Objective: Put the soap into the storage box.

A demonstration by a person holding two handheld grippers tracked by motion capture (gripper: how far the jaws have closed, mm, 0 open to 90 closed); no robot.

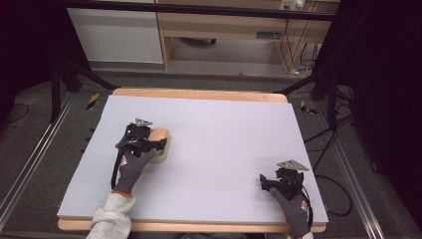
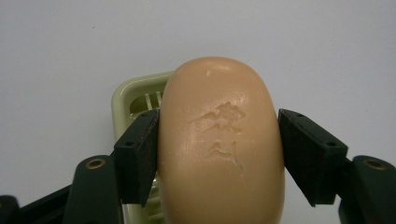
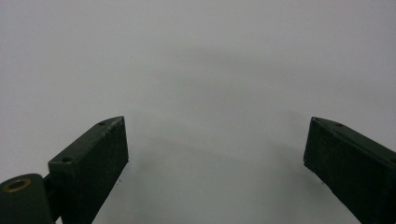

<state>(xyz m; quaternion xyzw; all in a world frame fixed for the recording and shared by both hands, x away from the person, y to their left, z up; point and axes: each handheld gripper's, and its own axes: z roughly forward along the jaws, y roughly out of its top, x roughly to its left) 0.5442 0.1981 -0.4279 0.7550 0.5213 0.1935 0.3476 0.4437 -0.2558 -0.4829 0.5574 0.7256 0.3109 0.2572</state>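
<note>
Left gripper view, left tongs (image 2: 219,154) clamping soap bar (image 2: 219,140) over pale green dish (image 2: 128,95), right tongs (image 3: 215,158) spread wide above bare mat (image 3: 201,60)

Grey gloves (image 1: 133,169), grey sleeve (image 1: 112,219), black claws (image 1: 149,144).

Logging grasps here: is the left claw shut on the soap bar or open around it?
Shut on it: both jaws of the left claw press the soap bar's sides, above the soap dish.
</note>
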